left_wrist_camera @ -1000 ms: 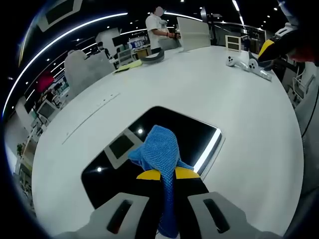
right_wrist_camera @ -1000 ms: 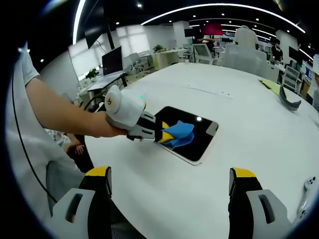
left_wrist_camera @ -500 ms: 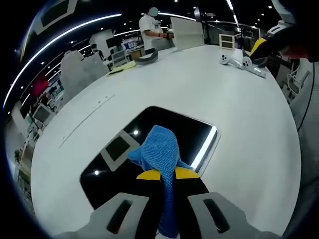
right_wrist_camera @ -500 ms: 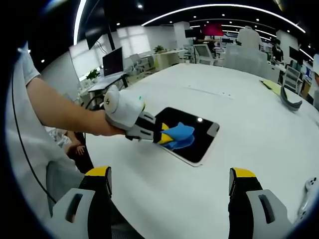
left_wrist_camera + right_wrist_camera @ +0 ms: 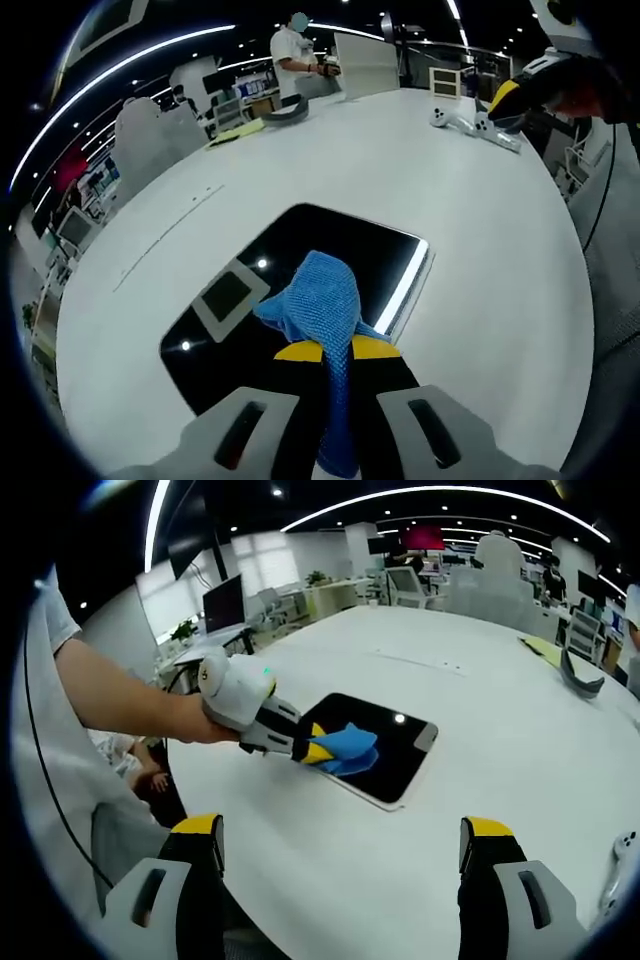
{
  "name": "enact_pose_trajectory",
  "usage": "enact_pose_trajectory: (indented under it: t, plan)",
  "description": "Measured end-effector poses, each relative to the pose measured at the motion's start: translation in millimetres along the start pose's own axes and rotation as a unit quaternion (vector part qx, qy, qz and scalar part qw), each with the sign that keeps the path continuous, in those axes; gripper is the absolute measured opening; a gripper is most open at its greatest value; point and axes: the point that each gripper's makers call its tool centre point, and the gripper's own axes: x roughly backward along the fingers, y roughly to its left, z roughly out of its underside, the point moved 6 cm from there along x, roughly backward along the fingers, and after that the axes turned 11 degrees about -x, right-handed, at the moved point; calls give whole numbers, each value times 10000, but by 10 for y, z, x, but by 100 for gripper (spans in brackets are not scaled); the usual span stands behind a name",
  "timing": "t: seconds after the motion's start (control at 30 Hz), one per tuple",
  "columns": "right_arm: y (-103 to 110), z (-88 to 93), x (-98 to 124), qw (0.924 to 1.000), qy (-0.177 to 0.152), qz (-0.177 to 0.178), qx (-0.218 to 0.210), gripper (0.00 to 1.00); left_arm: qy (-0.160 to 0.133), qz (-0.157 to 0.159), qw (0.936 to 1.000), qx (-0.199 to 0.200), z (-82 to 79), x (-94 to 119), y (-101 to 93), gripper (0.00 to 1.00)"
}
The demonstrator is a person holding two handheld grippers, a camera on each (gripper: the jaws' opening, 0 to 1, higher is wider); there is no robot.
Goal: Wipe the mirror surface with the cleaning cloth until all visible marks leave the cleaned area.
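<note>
On the broad white round surface (image 5: 520,770) lies the flat, dark, rectangular mirror with rounded corners (image 5: 330,250), glossy enough to throw back ceiling lights and a pale square panel. The left gripper (image 5: 335,352) has its yellow-tipped jaws closed on the bunched blue knitted cleaning cloth (image 5: 318,305), which bulges out ahead of the jaw tips and sits over the near half of the mirror (image 5: 395,750); whether the cloth (image 5: 345,748) presses on the glass or hovers just above it cannot be told. From the right gripper view, the left gripper (image 5: 310,750) reaches in at a low slant from the person's forearm, with the cloth over the mirror's near-left part.

Judging progress: no smear or mark can be made out on the dark glass, though reflections could hide some, so the wiping looks under way rather than proven finished; the far half and the bright right edge seem left to cover.

The right gripper (image 5: 340,865) is held well apart from the mirror, its 2 jaws spread wide and holding nothing.
</note>
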Motion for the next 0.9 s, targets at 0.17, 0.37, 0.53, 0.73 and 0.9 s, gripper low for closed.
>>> enact_pose_trajectory:
  t: [0.17, 0.37, 0.53, 0.73, 0.9]
  plan:
    - [-3, -19, -12, 10000, 12, 18, 14, 98, 40, -16, 9999, -163, 16, 12, 38, 4]
    - [17, -44, -45, 10000, 25, -3, 33, 98, 65, -52, 9999, -99, 66, 26, 139, 4]
    - [13, -43, -56, 10000, 53, 6, 43, 98, 127, -170, 9987, -469, 67, 24, 189, 4]
    - [3, -37, -67, 10000, 81, 16, 17, 98, 161, -271, 9974, -648, 91, 3, 317, 5]
    - [-2, -9, -66, 9999, 116, 28, 23, 98, 212, -325, 9958, -827, 90, -30, 402, 5]
